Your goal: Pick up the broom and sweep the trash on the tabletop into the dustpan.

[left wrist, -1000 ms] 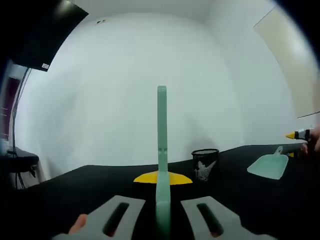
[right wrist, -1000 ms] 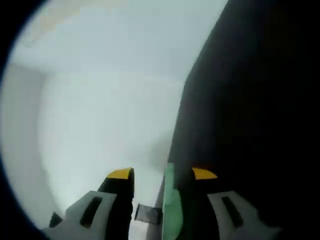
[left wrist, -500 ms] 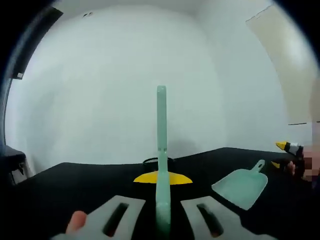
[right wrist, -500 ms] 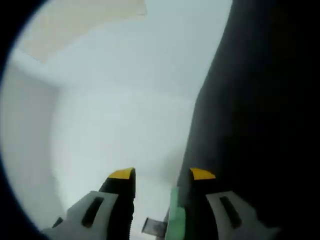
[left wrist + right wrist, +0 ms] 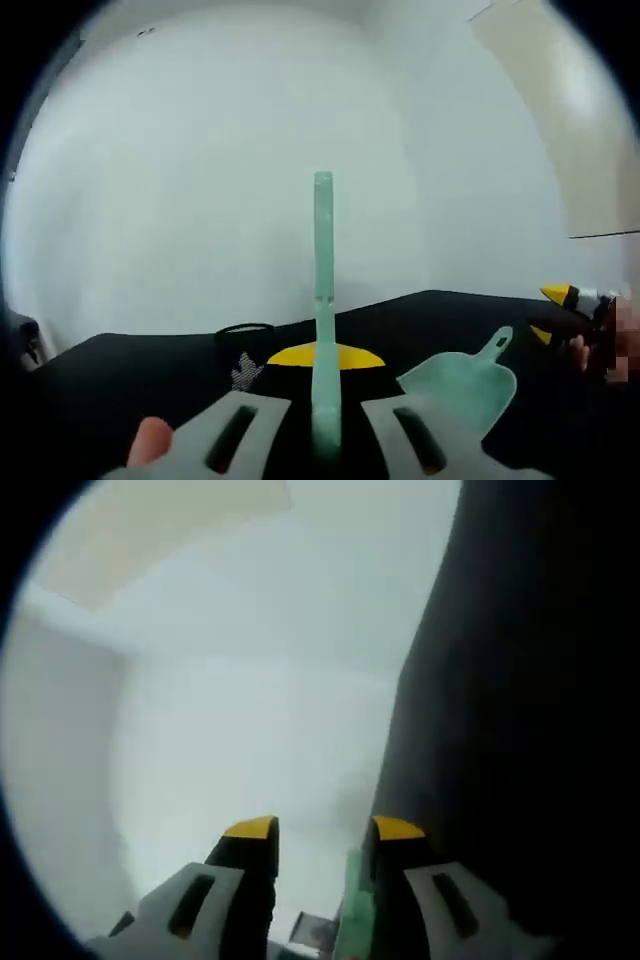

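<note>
The black tabletop was spread under me in the left gripper view, and the white wall stood behind it. At the far edge of the table I saw the rim of a black mesh basket. The pale green dustpan lay on the table to the right of my left gripper, with its handle pointing to the far right, toward my right gripper, which was clearly nearer to it. My left gripper was clamped on the broom; its long green handle rose straight up between the jaws. In the right gripper view, the jaws of my right gripper stood a little apart, and a green piece lay between them, probably the dustpan handle. I could not tell if they pressed it. I judged the sweep must go to the right, toward the dustpan's mouth.
</note>
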### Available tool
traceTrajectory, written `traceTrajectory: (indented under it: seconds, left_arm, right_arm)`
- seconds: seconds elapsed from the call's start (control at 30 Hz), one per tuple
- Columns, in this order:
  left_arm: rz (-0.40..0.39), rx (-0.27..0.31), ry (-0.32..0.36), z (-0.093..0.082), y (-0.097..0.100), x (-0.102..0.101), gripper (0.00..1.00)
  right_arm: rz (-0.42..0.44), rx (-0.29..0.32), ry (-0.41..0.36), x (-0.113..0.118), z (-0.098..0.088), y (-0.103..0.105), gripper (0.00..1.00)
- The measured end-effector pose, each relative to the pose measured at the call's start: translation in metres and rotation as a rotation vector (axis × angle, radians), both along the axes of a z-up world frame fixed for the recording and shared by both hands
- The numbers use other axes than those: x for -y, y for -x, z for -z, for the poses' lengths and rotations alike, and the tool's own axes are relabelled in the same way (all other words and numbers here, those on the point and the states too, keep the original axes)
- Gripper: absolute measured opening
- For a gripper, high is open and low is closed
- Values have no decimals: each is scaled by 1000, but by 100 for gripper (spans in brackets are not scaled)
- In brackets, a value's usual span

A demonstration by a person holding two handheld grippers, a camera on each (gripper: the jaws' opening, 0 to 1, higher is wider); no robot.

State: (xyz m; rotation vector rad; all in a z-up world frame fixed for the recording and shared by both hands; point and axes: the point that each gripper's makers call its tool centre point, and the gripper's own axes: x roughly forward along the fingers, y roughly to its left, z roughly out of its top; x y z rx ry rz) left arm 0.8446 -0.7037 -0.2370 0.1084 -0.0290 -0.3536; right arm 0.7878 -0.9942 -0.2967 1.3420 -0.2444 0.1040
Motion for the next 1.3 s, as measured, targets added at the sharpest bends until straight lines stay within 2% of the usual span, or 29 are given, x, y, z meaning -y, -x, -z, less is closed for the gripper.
traceTrajectory:
  seconds: [0.23, 0.33, 0.5, 0.6, 0.7, 0.83, 0.97, 1.03, 1.1, 1.23, 1.3]
  left_arm:
    - [56, -3, -55, 9, -3, 45, 0]
    - [80, -5, -39, 10, -5, 61, 0]
    - [89, -10, -13, 11, -9, 75, 0]
    - [72, -23, -36, 16, -13, 82, 0]
    - [56, -20, -147, 24, -14, 89, 0]
    - [88, 0, -258, 30, -6, 107, 0]
    - [127, 33, -424, 36, 0, 127, 0]
    - [122, 55, -540, 40, 1, 131, 0]
    - [127, 46, -615, 48, 2, 135, 0]
    - [147, 17, -635, 57, -2, 137, 1]
    - [189, -35, -596, 64, -1, 141, 1]
  right_arm:
    - [-6, -5, 12, -1, 1, -2, 36]
    - [-7, -7, 18, -2, 2, -2, 36]
    - [-8, -8, 19, -1, 2, -3, 36]
    - [-9, -9, 19, 0, 3, -3, 36]
    - [-13, -9, 23, -1, 3, -3, 36]
    - [-17, -9, 26, -1, 3, -4, 35]
    - [-21, -5, 24, 0, 3, -4, 35]
    - [-21, -3, 23, 0, 3, -4, 35]
    - [-24, -3, 24, -1, 3, -3, 35]
    - [-34, -7, 30, -3, 3, -4, 35]
    - [-36, -6, 30, -3, 3, -4, 35]
